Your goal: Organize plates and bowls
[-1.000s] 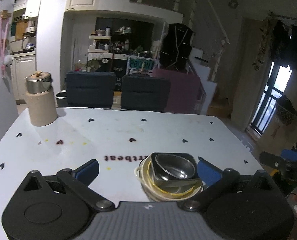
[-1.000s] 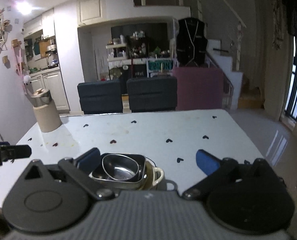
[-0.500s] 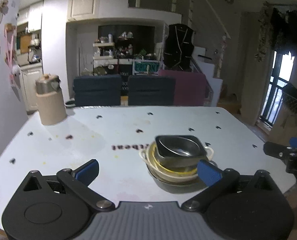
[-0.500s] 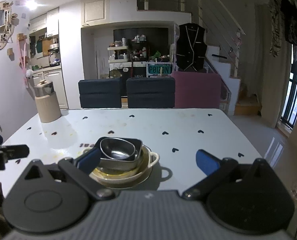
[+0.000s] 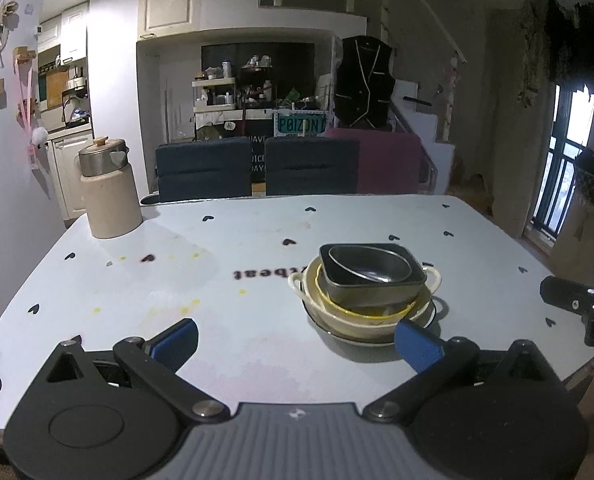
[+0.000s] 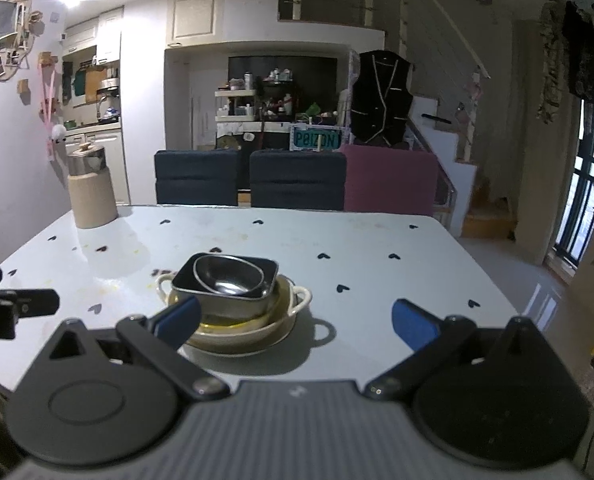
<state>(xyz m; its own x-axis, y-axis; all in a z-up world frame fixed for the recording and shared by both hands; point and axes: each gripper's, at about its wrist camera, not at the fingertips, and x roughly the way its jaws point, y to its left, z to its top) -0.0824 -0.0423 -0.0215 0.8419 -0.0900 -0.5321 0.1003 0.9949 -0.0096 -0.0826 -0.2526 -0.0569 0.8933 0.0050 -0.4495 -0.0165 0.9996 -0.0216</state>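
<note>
A stack of dishes stands on the white table (image 5: 225, 300): a steel bowl (image 5: 371, 265) inside a dark square bowl (image 5: 377, 292), inside a cream two-handled bowl (image 5: 325, 304), on a plate (image 5: 349, 338). The same stack shows in the right wrist view, with the steel bowl (image 6: 229, 276) on top. My left gripper (image 5: 297, 342) is open and empty, near the table's front edge, left of the stack. My right gripper (image 6: 295, 320) is open and empty, just in front of the stack.
A beige canister with a steel lid (image 5: 109, 196) stands at the table's far left corner. Two dark chairs (image 5: 253, 168) and a maroon one (image 5: 389, 164) line the far side. The right gripper shows at the right edge of the left wrist view (image 5: 585, 304).
Both grippers have pulled back and up from the stack, which now sits farther away in both views. Both stay open.
</note>
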